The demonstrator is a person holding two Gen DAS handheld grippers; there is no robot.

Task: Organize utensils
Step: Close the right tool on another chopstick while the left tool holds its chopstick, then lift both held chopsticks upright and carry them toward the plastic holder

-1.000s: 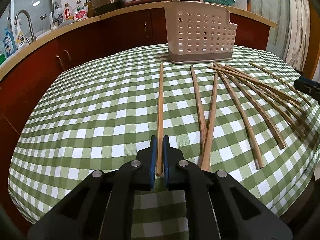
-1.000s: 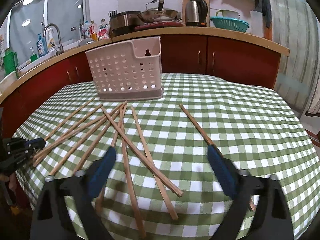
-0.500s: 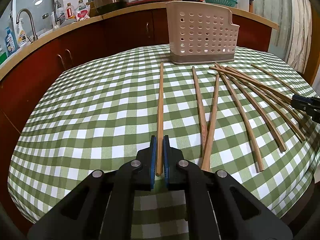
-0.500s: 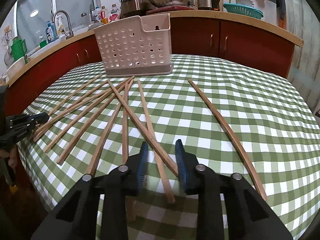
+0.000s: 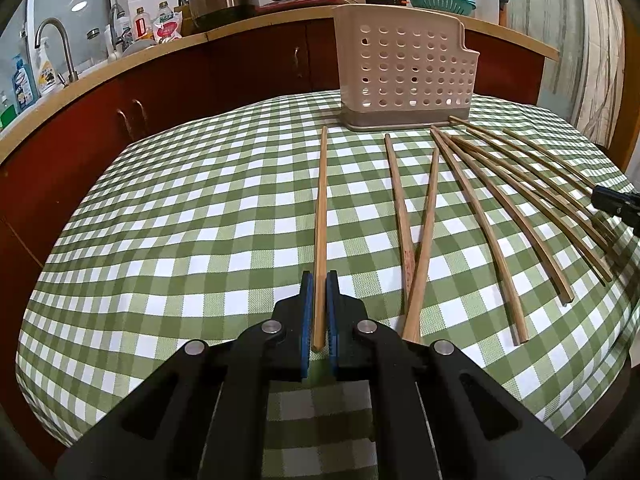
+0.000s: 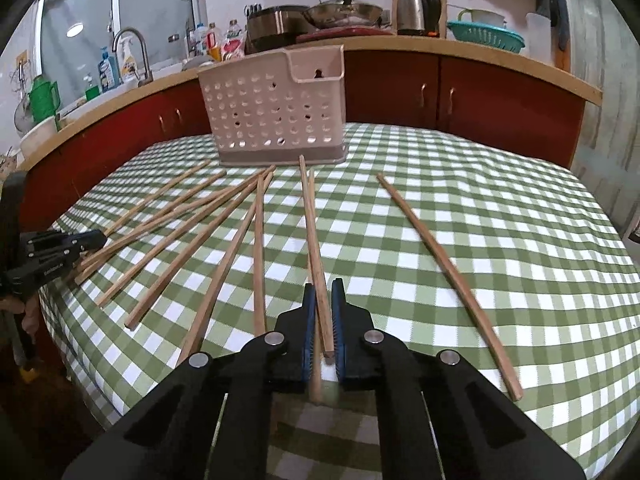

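Several wooden chopsticks lie fanned out on a green checked tablecloth [image 5: 200,208] in front of a beige perforated utensil holder [image 5: 404,72]. My left gripper [image 5: 319,280] is shut on the near end of the leftmost chopstick [image 5: 321,208], which points straight at the holder. In the right wrist view, my right gripper [image 6: 323,286] is shut on the near end of a chopstick [image 6: 310,220]. A second chopstick [image 6: 316,380] lies just under it. The holder [image 6: 276,112] stands upright beyond them. Each gripper shows at the edge of the other's view: right gripper [image 5: 616,204], left gripper [image 6: 96,238].
One chopstick [image 6: 440,264] lies apart on the right. A bundle of chopsticks [image 6: 180,224] fans out between the two grippers. Red cabinets and a counter [image 6: 480,52] with a kettle, pans and a sink ring the far side of the table.
My right gripper went from wide open to shut on a chopstick, shifting slightly over the fan. The left gripper has held its chopstick without moving.
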